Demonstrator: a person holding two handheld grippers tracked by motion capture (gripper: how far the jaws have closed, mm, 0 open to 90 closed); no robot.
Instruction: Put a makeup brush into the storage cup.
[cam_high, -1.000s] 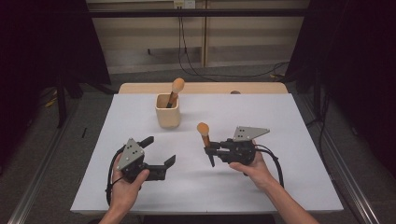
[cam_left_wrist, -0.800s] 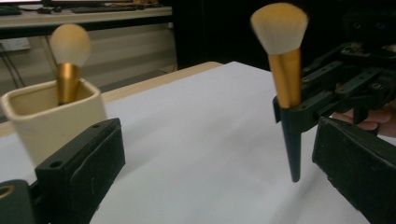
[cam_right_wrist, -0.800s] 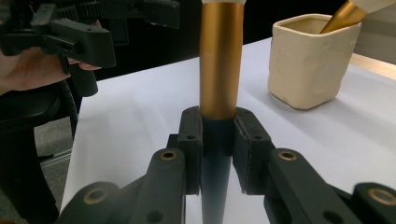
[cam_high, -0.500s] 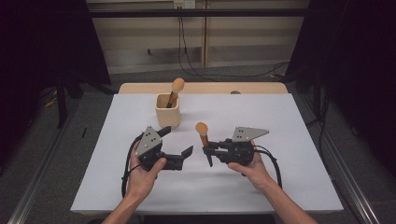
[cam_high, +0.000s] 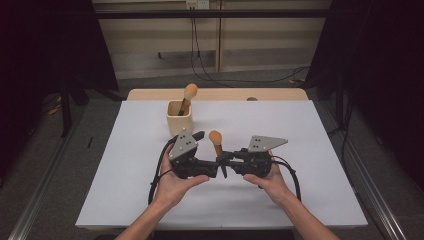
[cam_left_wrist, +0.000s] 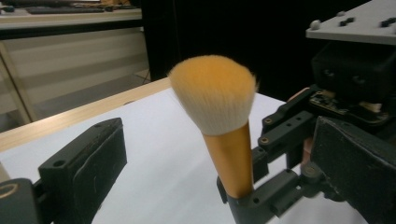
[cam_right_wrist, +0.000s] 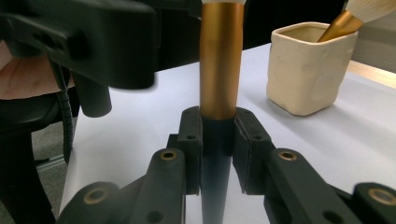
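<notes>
Forearms enter from the bottom edge of the high view and meet over the middle of the white-covered desk (cam_high: 310, 150). On the left, the left hand (cam_high: 175, 182) cups the left hand-held gripper (cam_high: 207, 150), which points rightward with its jaws released, standing apart on either side of a makeup brush (cam_left_wrist: 219, 116) without touching it. Behind it, a cream cup (cam_high: 179, 116) holds a second brush (cam_high: 188, 95). The makeup brush stands upright at the centre, its orange bristles on top. On the right, the right hand (cam_high: 270, 180) points the right hand-held gripper (cam_right_wrist: 217, 135) leftward, clenched on the brush's dark lower handle.
</notes>
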